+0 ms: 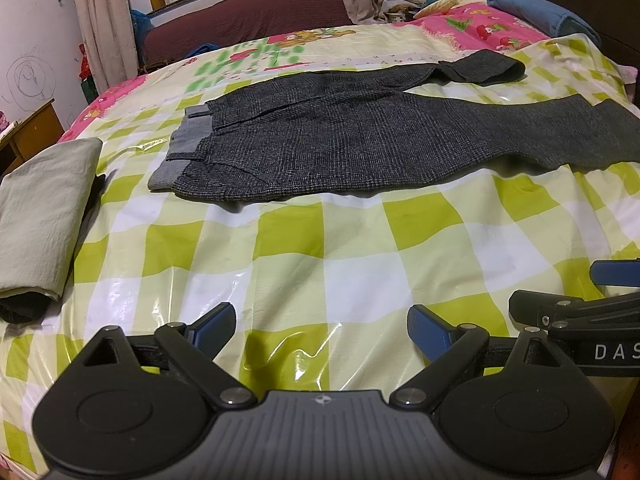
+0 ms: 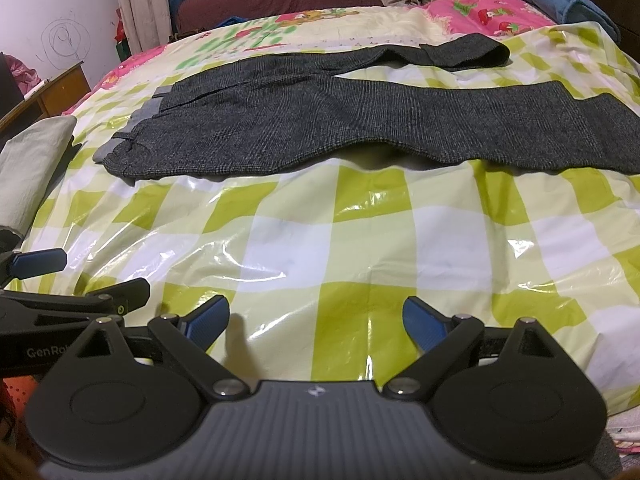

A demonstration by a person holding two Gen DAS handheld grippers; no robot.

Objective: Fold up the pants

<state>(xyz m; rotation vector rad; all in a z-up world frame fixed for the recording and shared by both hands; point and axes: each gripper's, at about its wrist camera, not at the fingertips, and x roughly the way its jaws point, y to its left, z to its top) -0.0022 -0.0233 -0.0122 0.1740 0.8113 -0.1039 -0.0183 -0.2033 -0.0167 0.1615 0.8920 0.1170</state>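
Note:
Dark grey tweed pants [image 1: 360,140] [image 2: 340,120] lie flat across the bed, waistband with its grey lining to the left, legs running right. The far leg's end is folded back on itself [image 1: 484,66]. My left gripper [image 1: 322,330] stands open over the checked sheet, well short of the pants, nothing between its blue pads. My right gripper [image 2: 316,322] is open too, also near the bed's front edge and empty. Each gripper shows at the side of the other's view: the right gripper [image 1: 600,304] and the left gripper [image 2: 72,284].
A shiny green and white checked plastic sheet [image 1: 320,248] covers the bed. A folded pale green cloth [image 1: 40,216] lies at the left edge on something dark. Pink bedding and blue pillows [image 1: 540,12] sit at the back right. A wooden cabinet [image 1: 28,136] stands left.

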